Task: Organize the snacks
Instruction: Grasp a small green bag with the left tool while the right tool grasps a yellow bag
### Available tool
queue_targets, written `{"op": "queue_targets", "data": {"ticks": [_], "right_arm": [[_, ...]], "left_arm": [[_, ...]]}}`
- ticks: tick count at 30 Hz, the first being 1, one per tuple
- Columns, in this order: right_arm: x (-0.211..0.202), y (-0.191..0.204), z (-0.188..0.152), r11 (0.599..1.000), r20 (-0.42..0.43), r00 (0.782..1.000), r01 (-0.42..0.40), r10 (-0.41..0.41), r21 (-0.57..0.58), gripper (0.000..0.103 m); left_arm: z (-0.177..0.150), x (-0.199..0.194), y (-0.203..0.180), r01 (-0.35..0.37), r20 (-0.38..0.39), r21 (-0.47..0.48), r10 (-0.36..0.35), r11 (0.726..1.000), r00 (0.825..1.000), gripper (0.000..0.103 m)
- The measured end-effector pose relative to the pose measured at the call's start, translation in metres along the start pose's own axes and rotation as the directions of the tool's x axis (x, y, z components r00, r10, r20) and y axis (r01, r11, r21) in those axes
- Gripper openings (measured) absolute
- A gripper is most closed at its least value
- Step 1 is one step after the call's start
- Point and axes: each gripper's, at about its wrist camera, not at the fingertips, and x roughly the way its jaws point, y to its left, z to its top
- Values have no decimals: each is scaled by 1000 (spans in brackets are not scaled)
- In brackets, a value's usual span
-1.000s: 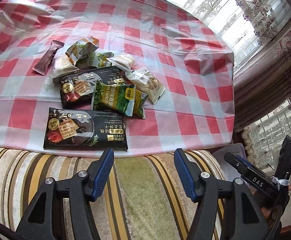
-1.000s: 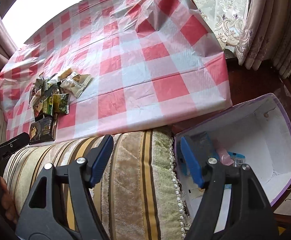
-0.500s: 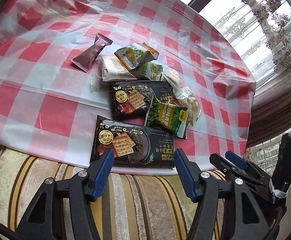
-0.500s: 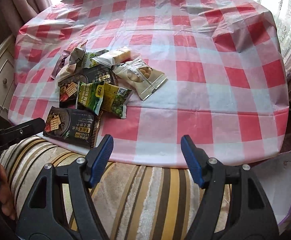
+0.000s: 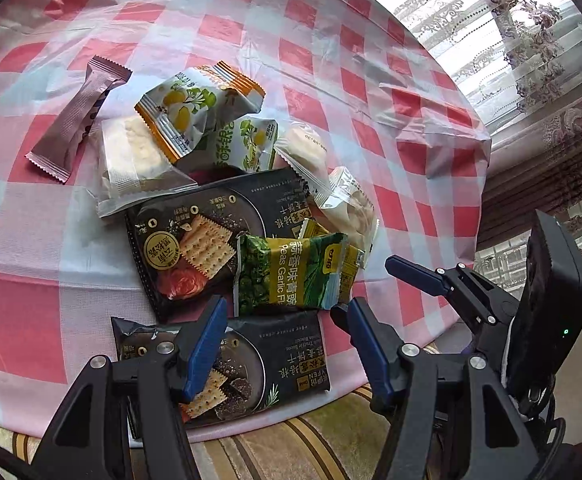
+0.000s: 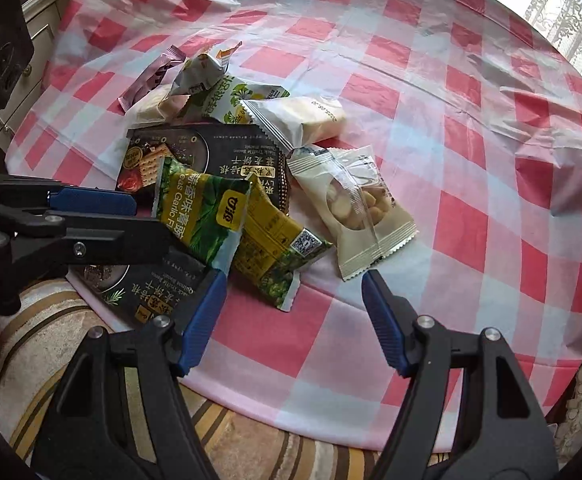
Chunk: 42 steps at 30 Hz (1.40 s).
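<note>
A pile of snack packets lies on the red-and-white checked tablecloth (image 5: 331, 60). Two black cracker packs (image 5: 207, 236) (image 5: 275, 360) lie nearest, a green garlic-pea pack (image 5: 287, 272) (image 6: 207, 208) on top of them. Behind are white and yellow-green packets (image 5: 195, 104), a mauve bar (image 5: 75, 120) and a clear nut packet (image 6: 355, 208). My left gripper (image 5: 283, 312) is open and empty, just above the near cracker pack and the pea pack's edge. My right gripper (image 6: 295, 284) is open and empty at the pea pack's near corner. The left gripper also shows in the right wrist view (image 6: 91, 204).
A striped cushion (image 6: 51, 344) lies along the table's near edge under both grippers. Lace curtains and a window (image 5: 531, 40) stand to the right behind the table. A cabinet (image 6: 39, 28) shows at the far left.
Both grippers have moved forward over the table edge to the snack pile. The right one swung left from a white box beside the table. Both stay open.
</note>
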Motion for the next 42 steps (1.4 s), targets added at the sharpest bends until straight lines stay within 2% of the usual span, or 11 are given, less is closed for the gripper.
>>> {"op": "queue_targets", "data": {"ticks": [7, 12, 17, 18, 20, 21, 22, 26, 32, 42], "right_arm": [[11, 7, 11, 990, 44, 998, -27, 34, -141, 73], [19, 1, 18, 992, 54, 997, -41, 48, -123, 73], [23, 3, 17, 992, 59, 998, -22, 30, -122, 68], [22, 1, 17, 993, 61, 998, -18, 25, -113, 65], [22, -4, 17, 997, 62, 998, 1, 4, -83, 50], [22, -7, 17, 998, 59, 998, 3, 1, -66, 47], [22, -10, 17, 999, 54, 998, -8, 10, -49, 47], [21, -14, 14, 1000, 43, 999, -10, 10, -11, 43], [17, -30, 5, 994, 21, 999, -36, 34, 105, 39], [-7, -42, -13, 979, 52, 998, -39, 29, 201, 38]], "left_arm": [[11, 16, 4, 25, -29, 13, -24, 1000, 999, 62], [17, 19, 7, 54, -27, 9, -54, 998, 998, 58], [23, 19, 12, 64, 2, -28, -64, 998, 998, 55], [25, 19, 11, 62, 5, -24, -62, 998, 998, 55], [27, 22, 8, 54, 11, -10, -54, 998, 998, 55], [28, 23, 5, 49, 12, 3, -49, 999, 999, 55], [28, 24, 3, 42, 12, 17, -42, 999, 999, 54], [28, 29, 3, 26, -5, 25, -25, 999, 1000, 29], [26, 26, 2, 47, 4, 40, -47, 998, 999, 17], [18, 17, -10, 45, 30, 54, -46, 998, 998, 12]]}}
